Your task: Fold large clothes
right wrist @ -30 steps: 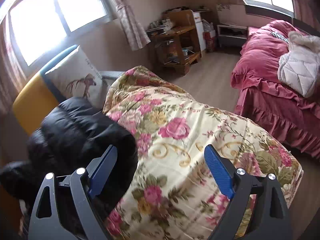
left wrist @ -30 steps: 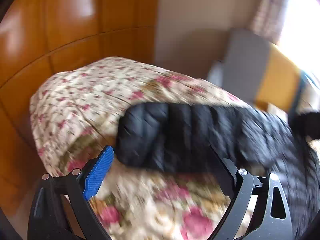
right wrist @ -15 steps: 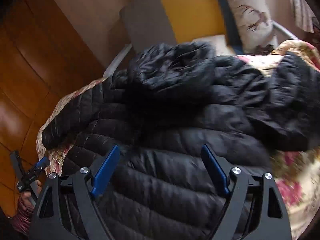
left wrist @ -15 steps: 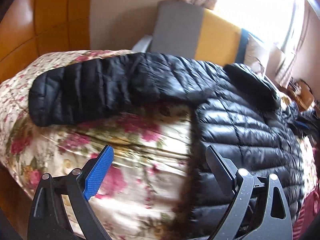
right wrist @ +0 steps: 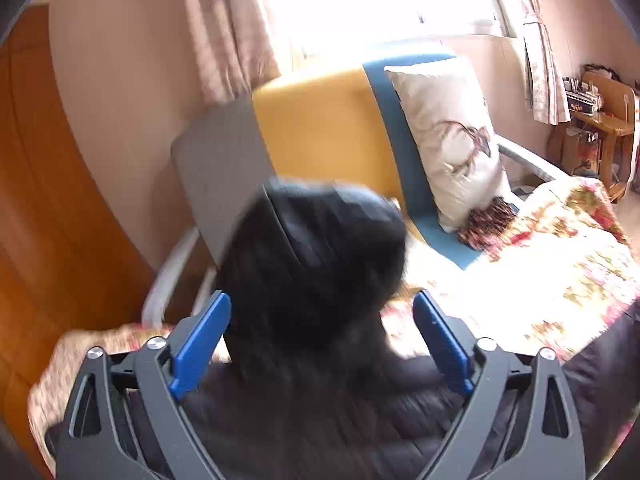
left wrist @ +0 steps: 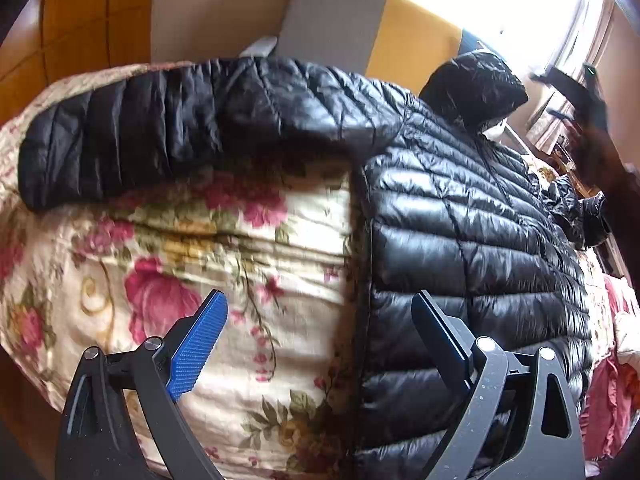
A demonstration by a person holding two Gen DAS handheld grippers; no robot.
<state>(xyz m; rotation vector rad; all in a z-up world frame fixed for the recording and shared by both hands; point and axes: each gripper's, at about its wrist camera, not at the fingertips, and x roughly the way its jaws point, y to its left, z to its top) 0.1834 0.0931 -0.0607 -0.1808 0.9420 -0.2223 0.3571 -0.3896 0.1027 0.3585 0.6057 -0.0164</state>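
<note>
The black puffer jacket point(left wrist: 460, 240) is lying spread flat on the floral quilt point(left wrist: 180, 272), its body directly ahead of the left claw point(left wrist: 320, 344) and under that claw's right finger; one sleeve point(left wrist: 160, 132) is stretching out sideways, far ahead and to the left; the hood point(right wrist: 316, 264) is sitting just ahead of the right claw point(right wrist: 320, 340), between its fingers, though blur is making it hard to say whether anything is touching. The left claw is standing spread and gripping nothing; the right claw's jaws are opening, wide apart, with nothing pinched. Folding appears barely begun: the jacket is laid out, but sleeves and hood are not yet turned in. Bare quilt is lying to the left claw's left, giving room; the sofa point(right wrist: 328, 128) and cushion point(right wrist: 448, 136) are crowding beyond the hood.
</note>
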